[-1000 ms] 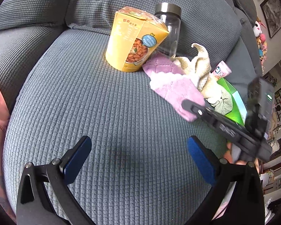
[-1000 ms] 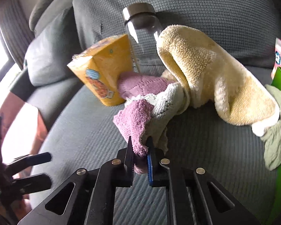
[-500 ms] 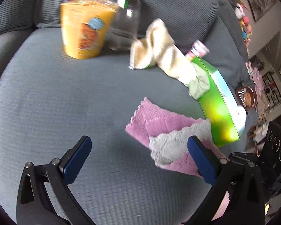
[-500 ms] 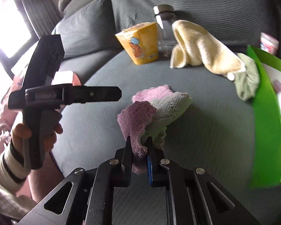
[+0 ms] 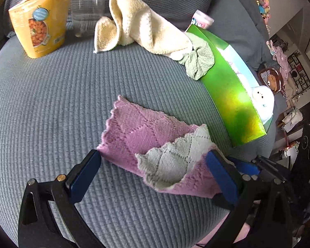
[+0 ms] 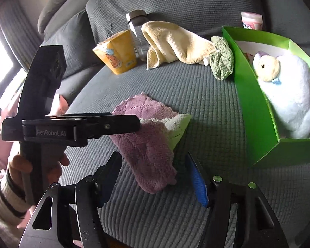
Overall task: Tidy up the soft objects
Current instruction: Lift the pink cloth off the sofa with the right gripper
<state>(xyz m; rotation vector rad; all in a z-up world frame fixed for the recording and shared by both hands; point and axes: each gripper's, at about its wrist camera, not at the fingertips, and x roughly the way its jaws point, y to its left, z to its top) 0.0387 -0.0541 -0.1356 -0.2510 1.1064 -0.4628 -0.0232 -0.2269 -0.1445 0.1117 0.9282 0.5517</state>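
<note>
A pink knitted cloth [image 5: 138, 132] with a pale folded-over corner lies on the grey sofa cushion [image 5: 51, 95]. My left gripper [image 5: 153, 171] is open and straddles the cloth's near edge, its left fingertip at one corner. In the right wrist view the left gripper [image 6: 134, 124] reaches in from the left over the cloth [image 6: 146, 144]. My right gripper [image 6: 155, 177] has its jaws opening. The cloth's end lies between them and the pads do not press on it. A yellow towel [image 5: 138, 26] and a green cloth [image 5: 198, 62] lie further back.
A green box [image 6: 252, 103] at the right holds a pale blue plush toy [image 6: 287, 95]. A yellow snack carton [image 5: 39, 20], a glass jar [image 5: 88, 10] and a pink cup [image 6: 252, 20] stand by the backrest. A person's hand [image 6: 16, 161] in a striped sleeve holds the left gripper.
The right gripper dragged the pink cloth from the pile to the front of the cushion, then opened and let go. The left gripper swung right, over the cloth.
</note>
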